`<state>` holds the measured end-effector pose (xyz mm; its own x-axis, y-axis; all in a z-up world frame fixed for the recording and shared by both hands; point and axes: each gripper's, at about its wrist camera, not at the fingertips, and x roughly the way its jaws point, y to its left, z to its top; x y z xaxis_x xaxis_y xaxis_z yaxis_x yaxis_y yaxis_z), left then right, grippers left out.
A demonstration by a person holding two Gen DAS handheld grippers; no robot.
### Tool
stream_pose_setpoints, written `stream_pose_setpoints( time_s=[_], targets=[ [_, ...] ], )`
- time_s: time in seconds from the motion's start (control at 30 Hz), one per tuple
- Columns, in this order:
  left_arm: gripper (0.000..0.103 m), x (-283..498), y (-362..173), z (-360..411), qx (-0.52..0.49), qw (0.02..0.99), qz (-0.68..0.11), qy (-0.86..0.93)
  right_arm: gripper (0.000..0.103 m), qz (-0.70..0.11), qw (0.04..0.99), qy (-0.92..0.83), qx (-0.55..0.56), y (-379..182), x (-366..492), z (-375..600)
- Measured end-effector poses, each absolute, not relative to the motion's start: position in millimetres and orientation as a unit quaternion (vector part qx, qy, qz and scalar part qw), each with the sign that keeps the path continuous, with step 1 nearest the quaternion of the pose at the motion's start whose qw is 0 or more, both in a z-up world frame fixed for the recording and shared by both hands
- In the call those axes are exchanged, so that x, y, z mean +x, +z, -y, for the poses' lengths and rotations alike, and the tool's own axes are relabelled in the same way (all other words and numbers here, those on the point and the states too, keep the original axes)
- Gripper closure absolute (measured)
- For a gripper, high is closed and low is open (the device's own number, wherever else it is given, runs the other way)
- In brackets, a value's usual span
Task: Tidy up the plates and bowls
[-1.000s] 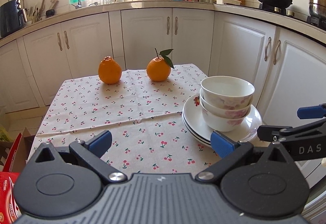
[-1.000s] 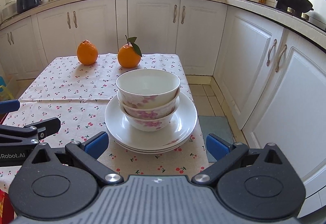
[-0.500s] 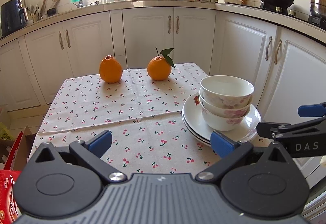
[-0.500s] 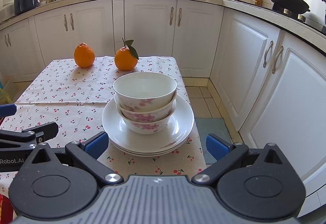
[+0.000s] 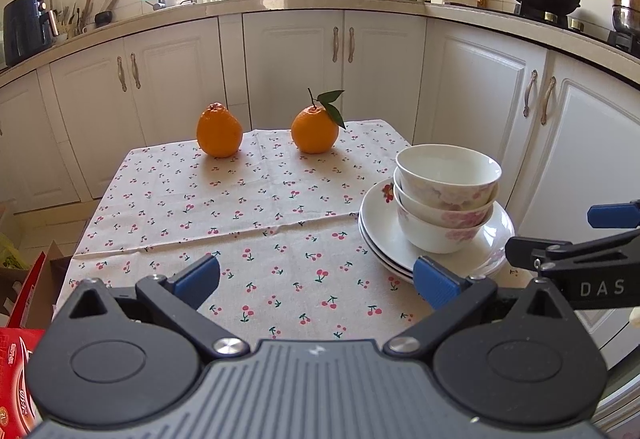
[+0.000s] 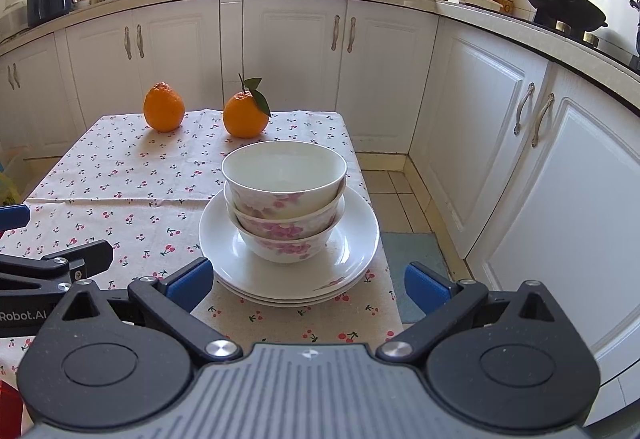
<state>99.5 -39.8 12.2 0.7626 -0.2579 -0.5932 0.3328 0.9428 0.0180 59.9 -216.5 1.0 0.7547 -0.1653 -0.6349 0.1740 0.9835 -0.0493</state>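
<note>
While both the left gripper (image 5: 316,279) and right gripper (image 6: 306,281) hang spread and empty, we flag the three nested pink-floral white bowls (image 6: 285,199) on stacked white plates (image 6: 352,259), seemingly near the table edge: a nudge could topple them.

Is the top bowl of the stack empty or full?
Empty: the top bowl shows only its bare white inside in the right wrist view.

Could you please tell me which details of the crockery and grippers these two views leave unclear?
- Plates: exact count; the rims overlap and the bowls cover them.
- Lower bowls' insides: hidden by the top bowl, both views.
- Left gripper, right gripper: height above the table.
</note>
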Motion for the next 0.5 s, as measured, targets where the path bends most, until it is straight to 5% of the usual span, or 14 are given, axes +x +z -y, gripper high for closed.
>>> stream_pose_setpoints(
  time_s=[0.5],
  targets=[
    [0.001, 98.6, 11.8, 40.5, 0.060, 0.936, -0.308, -0.159, 0.000, -0.338, 0.936, -0.095, 0.002, 0.5, 60.1, 215.4]
  ],
)
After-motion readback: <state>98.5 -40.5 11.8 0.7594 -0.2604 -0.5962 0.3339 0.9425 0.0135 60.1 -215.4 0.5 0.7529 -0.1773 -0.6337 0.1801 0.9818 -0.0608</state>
